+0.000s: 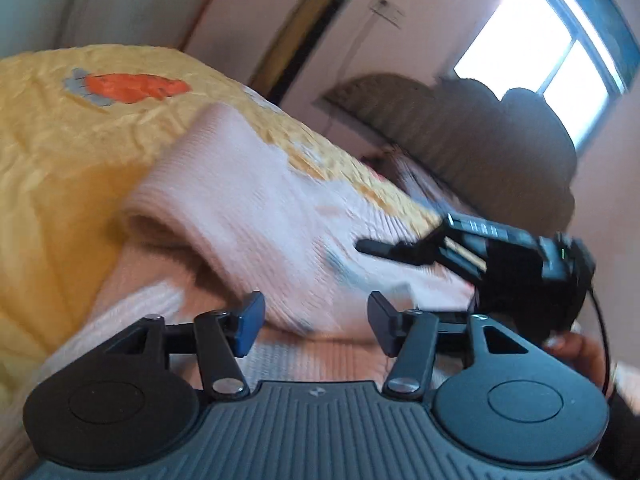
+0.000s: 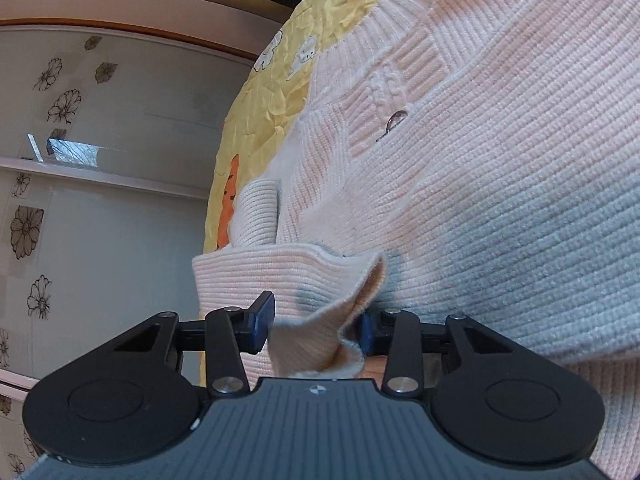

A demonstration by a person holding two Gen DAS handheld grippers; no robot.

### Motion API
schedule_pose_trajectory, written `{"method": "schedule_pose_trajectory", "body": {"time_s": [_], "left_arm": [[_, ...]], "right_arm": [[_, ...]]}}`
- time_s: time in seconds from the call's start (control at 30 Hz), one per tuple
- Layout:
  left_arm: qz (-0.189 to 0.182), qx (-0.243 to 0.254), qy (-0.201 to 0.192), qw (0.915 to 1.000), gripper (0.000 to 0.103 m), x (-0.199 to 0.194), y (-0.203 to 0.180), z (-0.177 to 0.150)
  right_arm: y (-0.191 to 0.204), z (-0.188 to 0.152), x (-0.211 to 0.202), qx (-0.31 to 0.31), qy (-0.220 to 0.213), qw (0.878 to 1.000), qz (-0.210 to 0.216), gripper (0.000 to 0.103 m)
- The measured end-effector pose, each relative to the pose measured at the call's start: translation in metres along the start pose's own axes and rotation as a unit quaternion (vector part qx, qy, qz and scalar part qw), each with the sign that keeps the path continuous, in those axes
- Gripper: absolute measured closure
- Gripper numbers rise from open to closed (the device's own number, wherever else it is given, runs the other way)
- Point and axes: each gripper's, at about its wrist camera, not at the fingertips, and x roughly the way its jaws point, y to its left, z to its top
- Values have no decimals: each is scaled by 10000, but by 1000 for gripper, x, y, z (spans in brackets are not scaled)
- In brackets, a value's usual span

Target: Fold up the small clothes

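Your left gripper (image 1: pixel 316 322) stands with its black, blue-padded jaws partly apart and nothing between them, poised just above the pale pink ribbed knit sweater (image 1: pixel 256 200). That sweater lies spread on a crinkled yellow quilt (image 1: pixel 60 152) printed with an orange carrot shape (image 1: pixel 136 86), and one ribbed sleeve of it is folded up and over the body of the garment in front of your left jaws. Your right gripper (image 2: pixel 316 326) has a loose flap of the same sweater's (image 2: pixel 500 152) edge bunched between its jaws; the right pad is half hidden behind the fabric, the left pad shows a thin gap beside the cloth, so you cannot tell from these views whether the pads press on it. From the left wrist camera you see your right gripper (image 1: pixel 372 247) blurred, reaching across the sweater from the right, with your hand (image 1: pixel 576 350) behind it. A small metal ring (image 2: pixel 396 118) sits on the sweater's front, near the ribbed collar.
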Motion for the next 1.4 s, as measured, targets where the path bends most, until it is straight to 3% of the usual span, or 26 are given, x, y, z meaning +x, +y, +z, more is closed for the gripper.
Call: {"method": "schedule_pose_trajectory", "body": {"time_s": [0.1,0.3,0.37,0.43,0.5,0.53,0.73,0.93,1.03,1.2,1.33,1.4], "left_arm": [[86,-828,-92,9965,45,-8,20,10],[-33,-1893,-11,9819,44,-1,43,30],[-73,-2250,-75,9743,37,6,51,37],[-88,-2590,-72,9658,36,12,60,41],[-62,-2647,-119,9642,34,17,61,43],[-10,-2630,-125,9647,34,19,60,44],[-5,-2832,-210,9588,33,18,61,44],[-300,-2747,-395,9603,29,13,54,41],[-470,-3125,-449,9477,23,18,61,47],[-694,-4184,-372,9049,23,37,86,59],[-759,-4366,-152,8963,23,49,85,63],[-915,-4293,-104,8985,23,50,78,62]], "right_arm": [[-1,0,-1,15,27,10000,22,56],[14,-3,3,-390,46,9990,-195,51],[19,-5,4,-609,-3,9976,-333,53],[25,-10,6,-958,-85,9935,-616,70],[25,-14,8,-1180,-175,9893,-846,82],[23,-15,7,-1180,-215,9896,-789,91],[41,-18,-6,-1297,-386,9903,-325,92],[81,-2,-33,-1132,-669,9895,598,92],[103,7,-46,-1195,-801,9857,877,92],[117,15,-77,-1310,-1108,9793,1078,92],[112,22,-103,-1313,-1385,9754,1101,92],[105,28,-118,-1265,-1564,9736,1082,92]]}}
